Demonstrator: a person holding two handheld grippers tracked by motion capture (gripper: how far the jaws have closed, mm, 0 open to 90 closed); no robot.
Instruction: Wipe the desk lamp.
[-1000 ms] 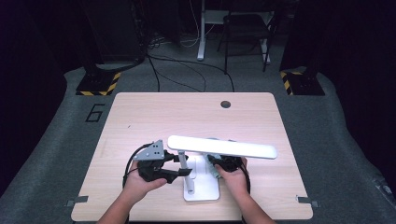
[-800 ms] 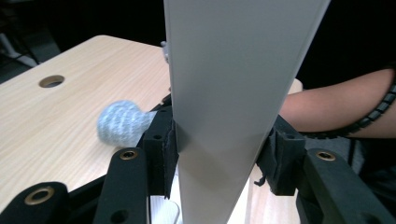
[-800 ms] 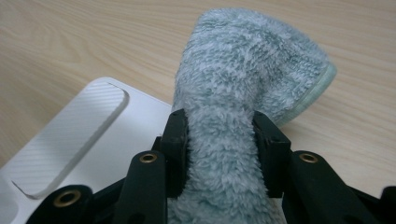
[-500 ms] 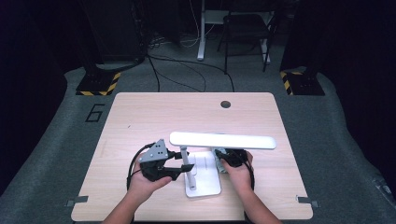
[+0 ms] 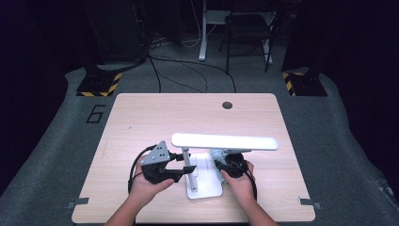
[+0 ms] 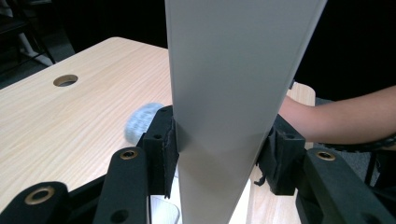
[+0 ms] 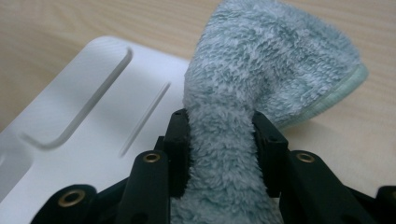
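The desk lamp [image 5: 207, 160] stands near the counter's [image 5: 141, 117] near edge — left hand-held gripper [image 5: 181, 168] clamps its post, right hand-held gripper [image 5: 225, 162] pinches a fluffy blue-grey cloth [image 7: 261, 70] at the white base [image 7: 84, 121]. Wiping is under way; next, probably sweep the cloth across the base.

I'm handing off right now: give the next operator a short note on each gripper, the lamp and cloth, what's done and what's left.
Left gripper: shut on the lamp post, steadying the desk lamp.
Right gripper: shut on the blue-grey cloth; its jaws have just been closing a little on it.
Lamp base sits at the near middle of the table, the lamp head level above it. The cloth is at the base's right edge.
Done: lamp braced, cloth gripped.
Left, probably: wiping the base; how much is wiped can't be told.
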